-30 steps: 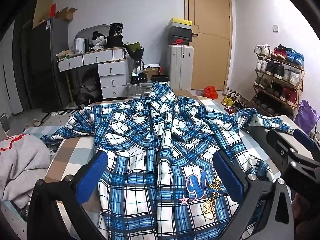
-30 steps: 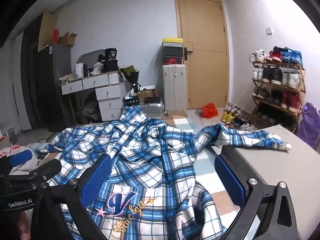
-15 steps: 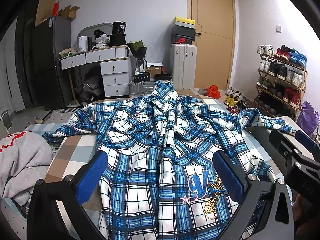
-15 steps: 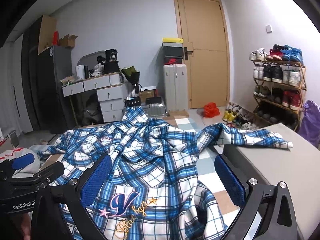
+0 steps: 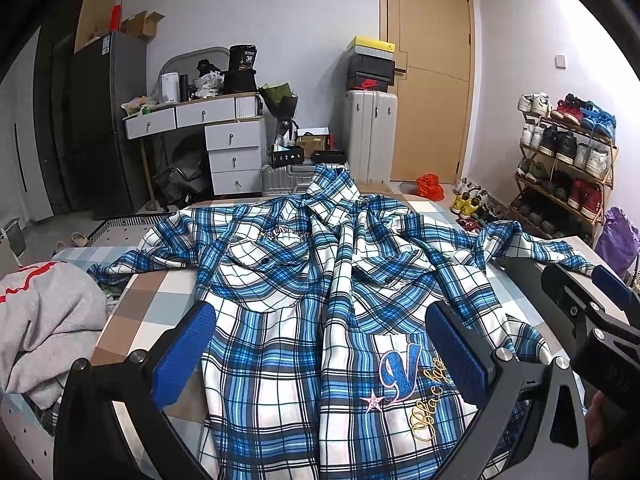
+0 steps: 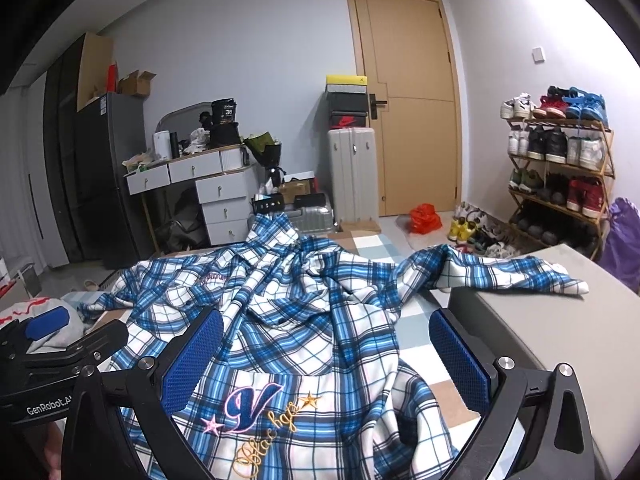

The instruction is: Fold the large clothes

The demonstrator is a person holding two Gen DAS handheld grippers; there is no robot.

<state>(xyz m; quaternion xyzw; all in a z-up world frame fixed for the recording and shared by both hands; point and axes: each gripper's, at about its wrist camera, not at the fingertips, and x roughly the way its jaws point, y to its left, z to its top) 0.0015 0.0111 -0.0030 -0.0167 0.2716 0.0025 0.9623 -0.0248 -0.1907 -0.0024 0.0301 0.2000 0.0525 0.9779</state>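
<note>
A large blue-and-white plaid shirt (image 5: 312, 280) lies spread front-up and rumpled on a checkered surface (image 5: 152, 292), collar at the far end, embroidered "V" patch near me. It also shows in the right wrist view (image 6: 304, 320), its right sleeve (image 6: 500, 272) draped over a grey block (image 6: 560, 340). My left gripper (image 5: 320, 344) is open and empty above the shirt's lower hem. My right gripper (image 6: 326, 350) is open and empty above the patch. Each gripper shows at the edge of the other's view.
A grey garment (image 5: 44, 312) is heaped at the left. Beyond stand a white drawer desk (image 5: 224, 140), suitcases (image 5: 370, 132), a door (image 5: 428, 80) and a shoe rack (image 5: 568, 172) at the right.
Both views have tilted up and pulled back slightly; the shirt sits a little lower in frame. Both grippers stay open and the shirt has not moved.
</note>
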